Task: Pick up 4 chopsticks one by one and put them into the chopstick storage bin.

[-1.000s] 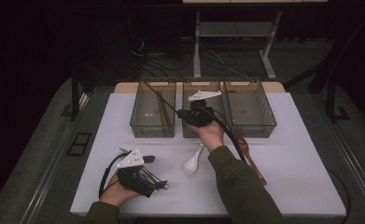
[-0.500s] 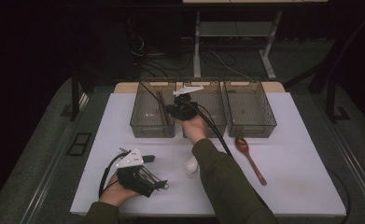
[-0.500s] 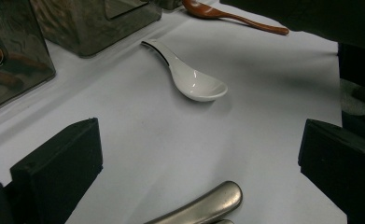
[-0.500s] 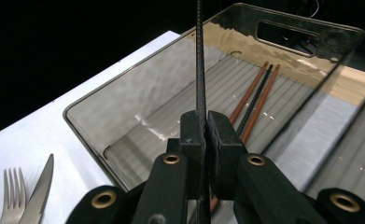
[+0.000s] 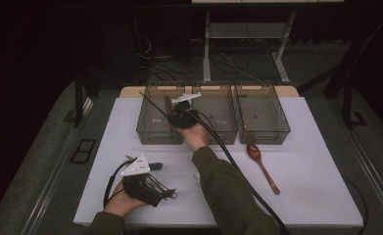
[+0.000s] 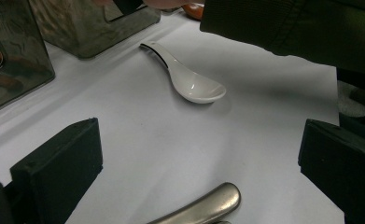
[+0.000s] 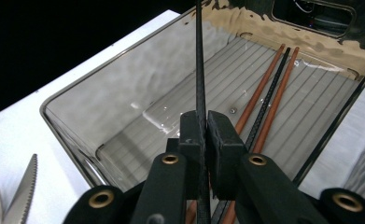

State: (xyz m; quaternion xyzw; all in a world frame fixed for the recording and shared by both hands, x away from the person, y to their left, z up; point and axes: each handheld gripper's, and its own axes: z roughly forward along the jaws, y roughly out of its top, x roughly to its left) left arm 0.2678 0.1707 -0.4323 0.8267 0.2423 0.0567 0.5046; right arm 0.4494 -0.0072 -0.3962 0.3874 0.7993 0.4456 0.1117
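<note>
- Black chopstick point(image 7: 200, 70) sits between the pads of the right gripper point(image 7: 202, 128), standing over the left bin point(image 7: 124, 112), its far end reaching past the bin's back wall.
- Those jaws have just been opening, yet the pads look close on the stick on both sides; whether they press it now is hard to call.
- On the bin floor lie two brown chopsticks point(image 7: 259, 93) with another black one between them, so this looks like the drop into the chopstick bin.
- Risk one: the stick stands steep. Let go like this, it could tip across the rim and slide out onto the white table point(image 5: 316, 161).
- Risk two: it may snag on a pad as the jaws spread and flick sideways.
- Left gripper point(image 6: 199, 154) rests low near the table's front, jaws wide apart, nothing held; a white spoon point(image 6: 189, 81) lies ahead of it and a metal handle point(image 6: 203, 205) between its jaws.
- Wooden spoon point(image 5: 261, 166) waits well apart on the right.
</note>
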